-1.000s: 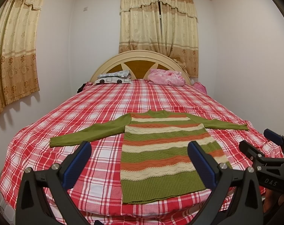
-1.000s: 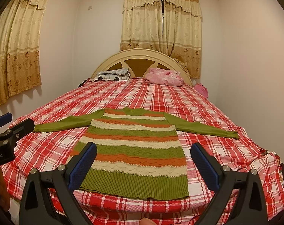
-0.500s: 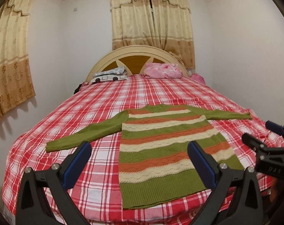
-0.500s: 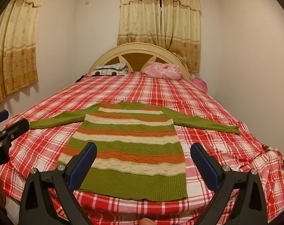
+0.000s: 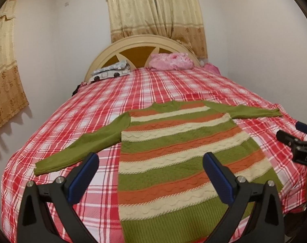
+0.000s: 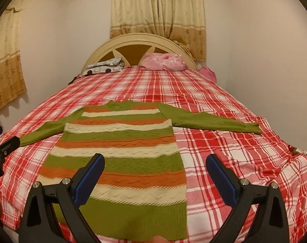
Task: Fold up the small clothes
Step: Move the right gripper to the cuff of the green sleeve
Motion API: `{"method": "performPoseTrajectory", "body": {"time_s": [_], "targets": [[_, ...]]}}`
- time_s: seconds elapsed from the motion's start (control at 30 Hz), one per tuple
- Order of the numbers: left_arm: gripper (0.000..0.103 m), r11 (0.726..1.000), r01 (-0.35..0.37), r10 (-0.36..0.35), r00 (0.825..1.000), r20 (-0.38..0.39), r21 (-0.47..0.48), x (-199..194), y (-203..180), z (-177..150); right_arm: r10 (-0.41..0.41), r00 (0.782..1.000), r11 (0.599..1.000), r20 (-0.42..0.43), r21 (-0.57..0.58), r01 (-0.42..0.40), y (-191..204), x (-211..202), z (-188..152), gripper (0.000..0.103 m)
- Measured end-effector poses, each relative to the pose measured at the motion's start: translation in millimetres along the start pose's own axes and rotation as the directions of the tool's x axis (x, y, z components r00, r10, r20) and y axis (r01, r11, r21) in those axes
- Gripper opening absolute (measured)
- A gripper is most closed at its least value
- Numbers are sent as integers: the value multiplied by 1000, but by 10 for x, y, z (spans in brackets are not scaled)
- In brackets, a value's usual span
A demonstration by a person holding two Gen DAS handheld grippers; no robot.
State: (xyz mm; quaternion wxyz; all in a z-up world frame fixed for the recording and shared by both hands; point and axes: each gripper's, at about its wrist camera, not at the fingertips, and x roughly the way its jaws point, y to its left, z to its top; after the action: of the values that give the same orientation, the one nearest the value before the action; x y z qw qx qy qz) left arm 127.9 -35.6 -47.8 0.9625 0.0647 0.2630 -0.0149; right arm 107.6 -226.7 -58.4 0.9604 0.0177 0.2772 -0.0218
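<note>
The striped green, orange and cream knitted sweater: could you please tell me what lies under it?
The striped knitted sweater lies flat on the red-and-white plaid bedsheet. Anything between them is hidden.

You face a bed [image 5: 153, 87] in red plaid sheets with a cream arched headboard [image 5: 141, 42]; beige curtains [image 5: 155, 10] hang behind on white walls [image 5: 254, 40]

striped sweater [image 5: 173, 158] flat on plaid bed [image 5: 153, 85]
</note>
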Motion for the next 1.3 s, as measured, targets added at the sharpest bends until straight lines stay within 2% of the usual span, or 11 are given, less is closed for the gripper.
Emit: {"method": "performPoseTrajectory", "body": {"time_s": [0.27,0.67,0.97,1.3], "targets": [[103,1000,-1,2,999,-54,19,441,-64,84,-29,997,999,-66,23,30,-225,518,81,100],[103,999,8,-3,994,-105,50,985,-186,341,-55,991,996,-123,64,63,-578,1059,228,100],[103,997,32,-21,987,-157,68,1521,-350,527,-102,981,985,-167,123,123,-1098,1487,396,100],[103,996,61,-47,977,-209,65,1990,-491,591,-156,961,964,-227,176,198,-1717,1902,506,100]]}}
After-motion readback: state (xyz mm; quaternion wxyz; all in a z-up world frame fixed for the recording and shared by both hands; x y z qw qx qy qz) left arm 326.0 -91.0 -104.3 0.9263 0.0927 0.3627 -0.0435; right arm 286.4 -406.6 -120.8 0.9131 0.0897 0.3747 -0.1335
